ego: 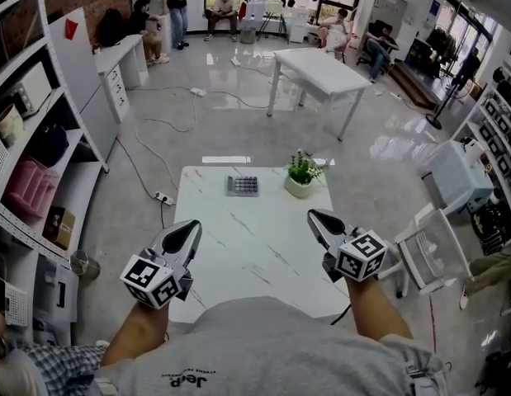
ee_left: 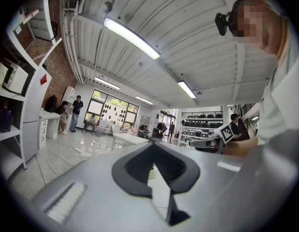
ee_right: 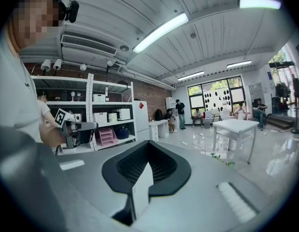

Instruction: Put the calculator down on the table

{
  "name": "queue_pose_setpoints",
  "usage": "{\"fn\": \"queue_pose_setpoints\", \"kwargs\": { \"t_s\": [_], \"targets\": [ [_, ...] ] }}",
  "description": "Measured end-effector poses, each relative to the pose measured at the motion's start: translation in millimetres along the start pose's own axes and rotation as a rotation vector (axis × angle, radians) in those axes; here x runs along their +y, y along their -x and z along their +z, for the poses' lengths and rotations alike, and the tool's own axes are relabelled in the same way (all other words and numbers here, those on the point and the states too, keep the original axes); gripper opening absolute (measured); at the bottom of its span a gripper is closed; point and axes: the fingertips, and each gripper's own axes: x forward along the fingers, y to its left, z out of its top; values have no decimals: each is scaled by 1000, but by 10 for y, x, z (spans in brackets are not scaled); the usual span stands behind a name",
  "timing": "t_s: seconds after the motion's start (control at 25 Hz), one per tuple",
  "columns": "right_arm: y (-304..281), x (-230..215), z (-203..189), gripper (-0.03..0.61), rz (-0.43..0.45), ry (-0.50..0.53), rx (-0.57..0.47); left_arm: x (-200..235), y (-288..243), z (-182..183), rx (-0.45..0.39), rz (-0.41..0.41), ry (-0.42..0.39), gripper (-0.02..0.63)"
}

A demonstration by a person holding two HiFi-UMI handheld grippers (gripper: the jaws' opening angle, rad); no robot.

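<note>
Head view gives me the clearest layout: the calculator (ego: 242,186) lies flat on the far part of the white table (ego: 238,254), keys up, just left of a small potted plant (ego: 302,176) and not touching it. Both grippers sit at the near end of the table, well apart from the calculator, which lies ahead of them and roughly between their lines. My left gripper (ego: 190,226) is over the table's near left corner and points towards the far end. My right gripper (ego: 314,215) is over the near right side and angled slightly inward.

Left gripper view shows me the left gripper (ee_left: 153,146) with its jaws brought together at the tips and gripping nothing; only a sliver of pale table shows through the gap behind the tips. Right gripper view reads the same for the right gripper (ee_right: 148,144): jaws closed tip to tip, empty. Neither tool is in contact with the calculator.
</note>
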Motion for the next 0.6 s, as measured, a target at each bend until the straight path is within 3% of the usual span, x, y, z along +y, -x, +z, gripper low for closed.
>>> {"fn": "queue_pose_setpoints", "kwargs": {
  "t_s": [0.6],
  "targets": [
    [-80, -1, 24, 3, 11, 15, 3, 38, -30, 1, -6, -5, 22, 61]
  ]
}}
